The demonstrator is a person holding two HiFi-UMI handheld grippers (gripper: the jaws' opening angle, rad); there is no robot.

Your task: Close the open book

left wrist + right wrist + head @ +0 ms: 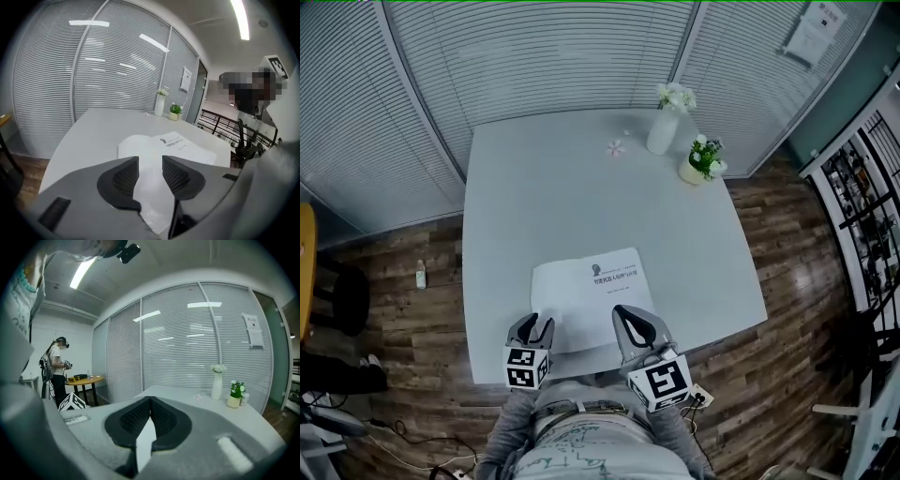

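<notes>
A white book point(592, 289) lies flat near the table's front edge, its printed cover facing up; in the left gripper view the book point(176, 143) spreads out just beyond the jaws. My left gripper point(532, 325) hovers at its near left corner, open point(150, 161), with only the white paper showing through the gap and no pad touching it. My right gripper point(625, 314) sits over the book's near right edge. Its fingertips meet point(150, 399), so it is shut, and nothing is visibly held.
On the grey table point(525, 187), at the far side, stand a white vase of flowers point(664, 127), a small potted plant point(701, 161) and a tiny pink thing point(616, 147). Blinds ring the back. A person point(58, 366) stands by a round wooden table point(84, 379).
</notes>
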